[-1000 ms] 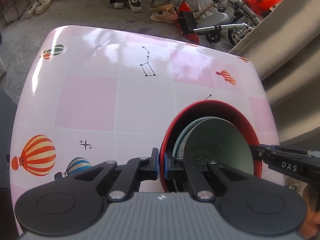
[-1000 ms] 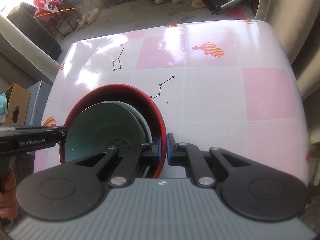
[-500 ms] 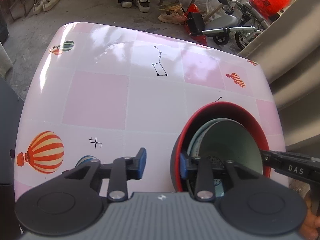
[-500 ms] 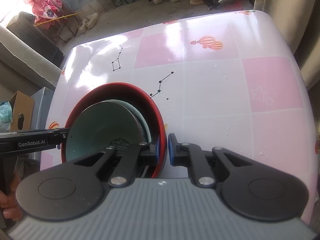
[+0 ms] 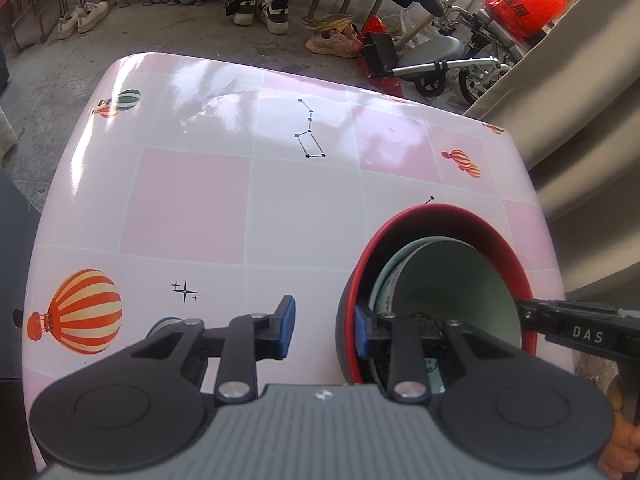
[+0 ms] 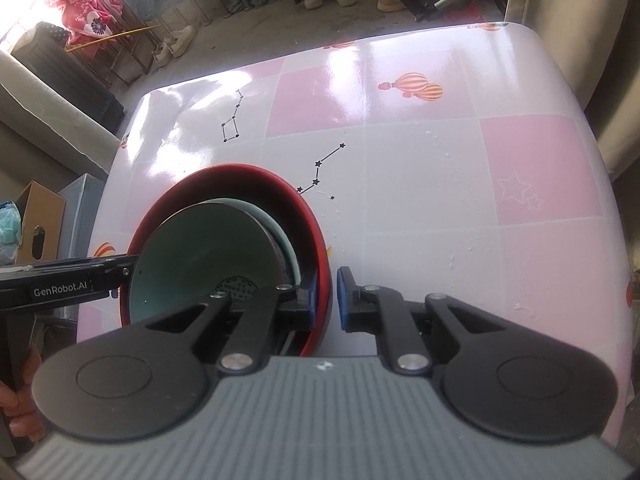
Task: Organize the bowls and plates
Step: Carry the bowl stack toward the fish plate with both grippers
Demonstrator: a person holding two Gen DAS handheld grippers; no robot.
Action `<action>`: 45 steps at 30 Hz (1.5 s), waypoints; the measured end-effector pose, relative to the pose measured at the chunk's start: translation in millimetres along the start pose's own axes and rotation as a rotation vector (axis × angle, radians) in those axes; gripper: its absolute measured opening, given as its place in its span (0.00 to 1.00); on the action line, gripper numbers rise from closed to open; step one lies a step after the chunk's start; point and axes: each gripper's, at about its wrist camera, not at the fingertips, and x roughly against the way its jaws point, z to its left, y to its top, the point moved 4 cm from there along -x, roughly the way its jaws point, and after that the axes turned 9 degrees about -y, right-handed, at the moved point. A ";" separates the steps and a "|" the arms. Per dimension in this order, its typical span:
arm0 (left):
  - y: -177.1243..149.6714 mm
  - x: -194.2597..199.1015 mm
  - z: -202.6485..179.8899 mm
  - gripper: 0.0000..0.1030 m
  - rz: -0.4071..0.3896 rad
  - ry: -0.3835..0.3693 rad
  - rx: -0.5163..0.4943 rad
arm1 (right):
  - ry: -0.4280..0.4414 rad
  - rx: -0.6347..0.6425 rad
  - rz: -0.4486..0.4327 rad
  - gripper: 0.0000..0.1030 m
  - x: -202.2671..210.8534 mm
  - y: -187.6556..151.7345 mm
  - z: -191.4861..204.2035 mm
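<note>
Left wrist view: the left hand-held gripper [image 5: 322, 330] has sprung wide apart, letting go of the red bowl [image 5: 500, 236] rim it clamped a second ago; one finger stays inside. The nested teal bowl [image 5: 456, 292] stack sits near the surface [image 5: 188, 196] front right corner.

Right wrist view: the right hand-held gripper [image 6: 326, 298] has also loosened, jaws slightly apart around the rim. Likely placement finished.

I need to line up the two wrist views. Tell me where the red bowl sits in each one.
Left wrist: red bowl lower right, the left gripper open astride its near rim.
Right wrist: red bowl lower left, the right gripper open astride its rim.
Shared landmark: the dipper-shaped star drawing on the table beyond it.
</note>
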 end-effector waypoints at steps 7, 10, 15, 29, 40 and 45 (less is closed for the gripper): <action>1.4 -1.8 -10.8 0.07 -0.001 -0.008 -0.026 | -0.002 0.017 0.004 0.10 1.1 -1.1 0.4; 2.4 -3.0 -12.9 0.05 -0.002 -0.004 -0.032 | 0.001 0.026 0.006 0.10 1.1 -1.4 1.2; 2.4 -3.4 -12.2 0.05 -0.008 -0.004 -0.026 | 0.014 0.014 0.007 0.10 -0.6 0.8 -0.5; -6.2 3.7 -13.5 0.05 -0.058 0.020 0.007 | -0.037 0.050 -0.040 0.06 4.4 -7.5 7.8; -3.4 8.4 -12.6 0.06 -0.049 0.010 0.034 | -0.045 0.044 -0.004 0.04 8.9 -1.5 5.7; -0.9 11.4 -12.2 0.06 -0.045 0.010 0.042 | -0.048 0.043 0.003 0.04 10.9 1.9 5.7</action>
